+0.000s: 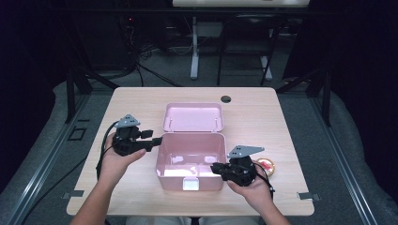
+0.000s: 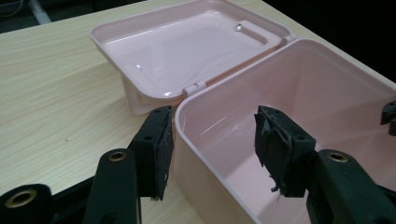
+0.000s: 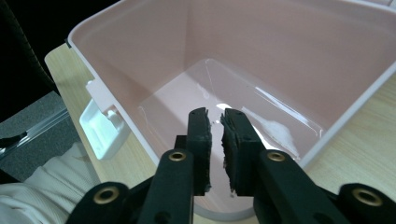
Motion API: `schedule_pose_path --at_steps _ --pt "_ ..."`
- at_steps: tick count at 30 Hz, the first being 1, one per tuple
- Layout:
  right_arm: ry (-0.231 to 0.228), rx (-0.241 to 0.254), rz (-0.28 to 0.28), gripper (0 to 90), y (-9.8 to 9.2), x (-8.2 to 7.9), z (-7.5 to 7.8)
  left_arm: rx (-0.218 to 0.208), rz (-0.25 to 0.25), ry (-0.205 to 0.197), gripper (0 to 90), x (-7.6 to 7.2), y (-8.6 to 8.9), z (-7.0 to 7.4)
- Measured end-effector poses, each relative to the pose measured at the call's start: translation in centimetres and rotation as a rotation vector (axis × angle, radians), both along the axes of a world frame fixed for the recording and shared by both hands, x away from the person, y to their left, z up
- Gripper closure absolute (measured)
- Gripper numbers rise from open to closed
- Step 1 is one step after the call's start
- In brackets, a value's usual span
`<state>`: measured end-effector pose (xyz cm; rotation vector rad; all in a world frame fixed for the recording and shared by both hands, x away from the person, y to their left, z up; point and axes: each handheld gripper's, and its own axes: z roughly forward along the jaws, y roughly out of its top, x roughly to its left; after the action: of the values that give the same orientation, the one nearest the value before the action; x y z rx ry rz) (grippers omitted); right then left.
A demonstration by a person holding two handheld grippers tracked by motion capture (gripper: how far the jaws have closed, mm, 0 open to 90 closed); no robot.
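A pink plastic box (image 1: 187, 180) stands open on the wooden table, its lid (image 1: 192, 117) folded back behind it. The box looks empty inside. My left gripper (image 1: 157, 139) is at the box's left rim. In the left gripper view its jaws (image 2: 215, 140) stand wide apart astride the box wall (image 2: 187, 140), one pad outside near the wall, the other inside and well clear of it. My right gripper (image 1: 213, 168) points into the box over its front right rim. Its jaws (image 3: 215, 135) show a narrow gap with nothing between them, above the box floor (image 3: 243, 93).
A small round red and white object (image 1: 266, 165) lies on the table just right of my right hand. A white latch (image 3: 100, 123) sits on the box's front wall. A cable hole (image 1: 225, 99) is near the table's far edge. Desk legs and cables stand beyond.
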<state>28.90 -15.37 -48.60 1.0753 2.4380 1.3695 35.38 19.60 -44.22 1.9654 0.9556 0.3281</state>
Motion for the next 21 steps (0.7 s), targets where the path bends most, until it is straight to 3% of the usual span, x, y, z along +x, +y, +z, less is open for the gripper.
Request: schedule_pose_path --at_steps 2,4,7,11,15,21 --pt "0.0 0.0 0.007 72.1 0.1 0.0 0.3 0.001 0.001 -0.019 46.7 -0.1 0.2 -0.1" --pt "-0.012 0.009 -0.001 67.4 0.2 -0.1 0.6 0.006 0.008 -0.014 46.5 -0.2 0.5 -0.2" --pt "-0.026 0.012 -0.009 63.0 0.1 -0.2 1.3 -0.03 0.002 0.012 46.9 -0.5 0.9 -0.5" --pt "-0.026 0.017 -0.005 58.4 -0.3 0.0 2.1 -0.004 0.017 0.023 46.4 -0.8 1.4 -0.5" --pt "-0.038 0.009 -0.016 54.1 -0.5 0.2 2.8 0.009 0.029 0.045 40.9 -0.9 1.8 -0.7" --pt "-0.078 -0.03 -0.021 47.7 -0.6 0.5 3.4 -0.006 0.022 0.036 33.0 -0.8 2.2 -0.7"
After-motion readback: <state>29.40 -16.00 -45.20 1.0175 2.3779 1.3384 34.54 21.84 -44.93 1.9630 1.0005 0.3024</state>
